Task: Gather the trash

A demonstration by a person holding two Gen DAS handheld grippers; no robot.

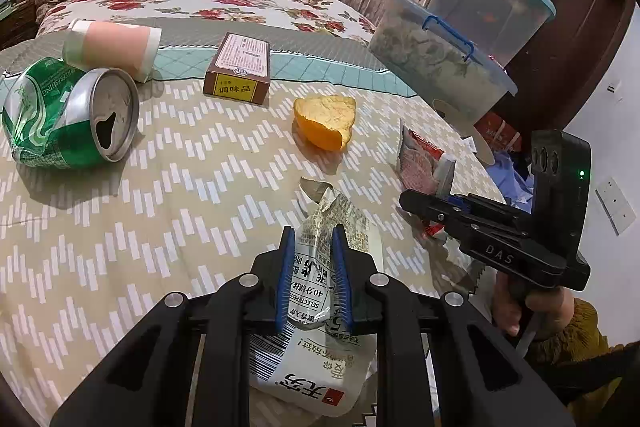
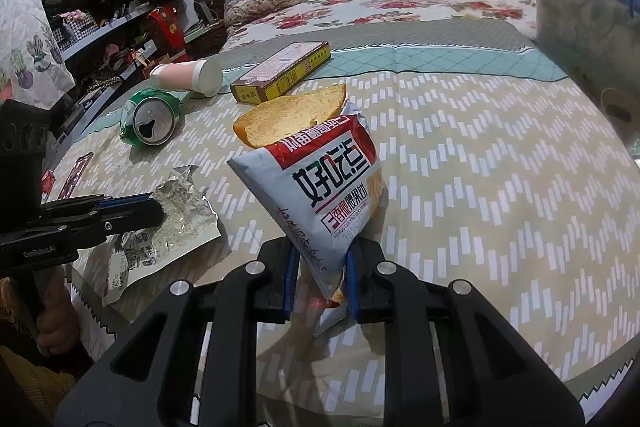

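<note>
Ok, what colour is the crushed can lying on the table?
Green with white markings and a silver top; the crushed can shows best in the left wrist view.

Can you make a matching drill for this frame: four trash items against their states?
Things:
1. crushed green aluminium can
2. torn white printed snack wrapper
3. grey-and-red chip bag
4. curved orange peel piece

States:
A. lifted, pinched in the right tool
B. lying loose mid-table, untouched
C. on its side, opening toward the left wrist camera
D. clamped between the left tool's blue pads, still on the table

Pairs: 1-C, 2-D, 3-A, 4-B
</note>
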